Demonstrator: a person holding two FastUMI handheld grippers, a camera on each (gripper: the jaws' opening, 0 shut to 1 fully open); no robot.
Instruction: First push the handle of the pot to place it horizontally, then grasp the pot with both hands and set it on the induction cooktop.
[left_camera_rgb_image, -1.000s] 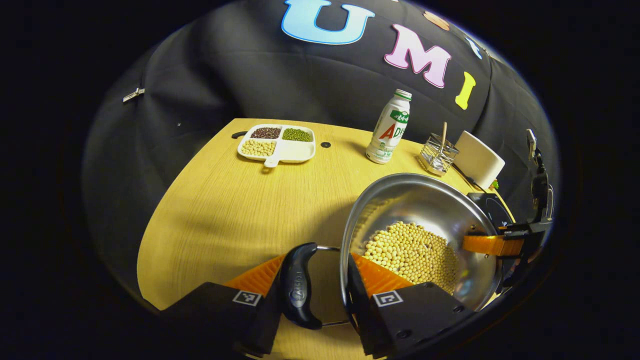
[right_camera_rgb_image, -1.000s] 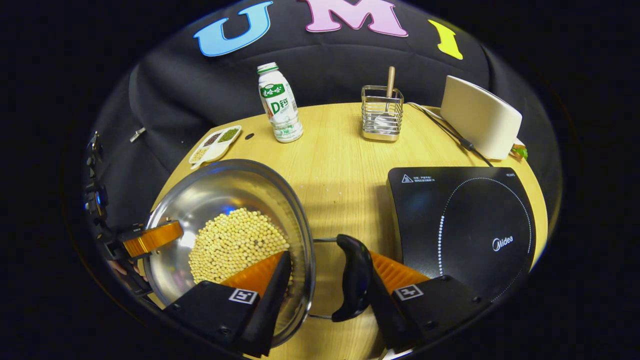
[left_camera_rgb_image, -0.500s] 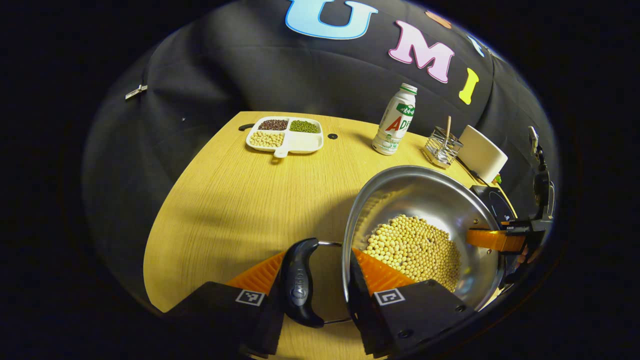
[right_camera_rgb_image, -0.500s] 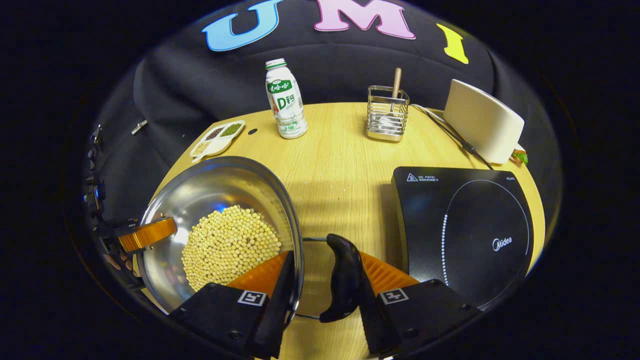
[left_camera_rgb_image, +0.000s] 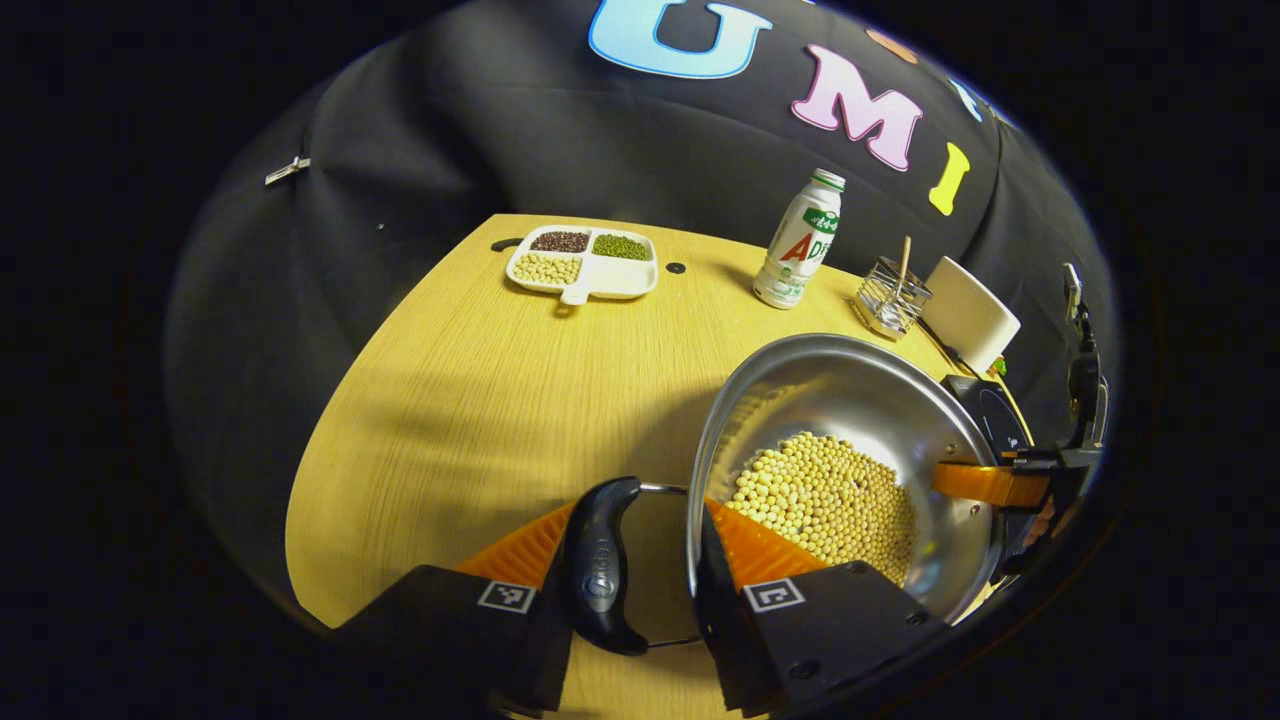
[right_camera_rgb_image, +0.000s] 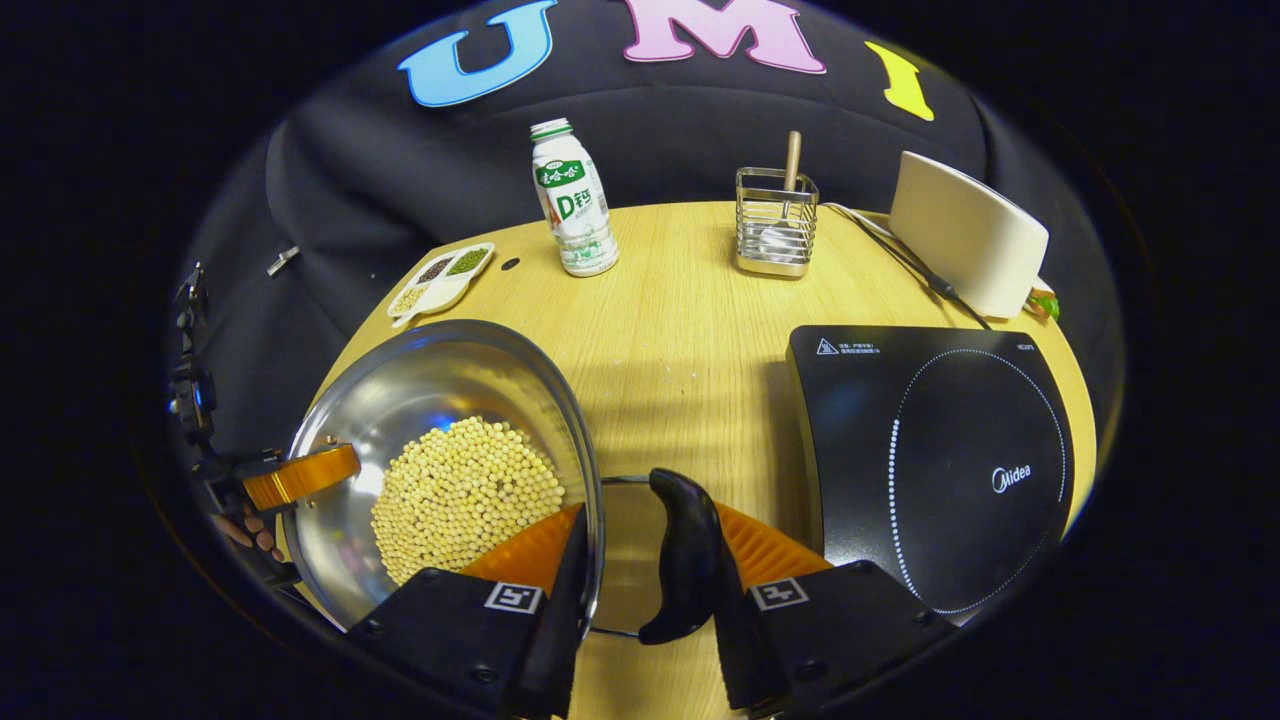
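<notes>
Wood-grain tabletop (right_camera_rgb_image: 680, 300) carries everything; largest on it, the black induction cooktop (right_camera_rgb_image: 940, 460) lies flat at the right. Steel pot (right_camera_rgb_image: 440, 420), part-filled with pale beans (right_camera_rgb_image: 465, 490), sits left of the cooktop with bare wood between them; whether its base rests on the wood or hangs just above cannot be told. Left tongs (left_camera_rgb_image: 640, 570) are clenched over the pot's left rim and black side handle (left_camera_rgb_image: 598, 565), one finger inside the wall, one outside the handle. Right tongs (right_camera_rgb_image: 645, 570) grip the opposite rim and handle (right_camera_rgb_image: 685, 555) likewise. Step in hand, by judgement: two-handed grasp made, handles level, carry pending. Next move calls for an even lift, a level traverse right, then centring inside the cooktop's dotted ring (right_camera_rgb_image: 900, 430); tilt would spill beans.
</notes>
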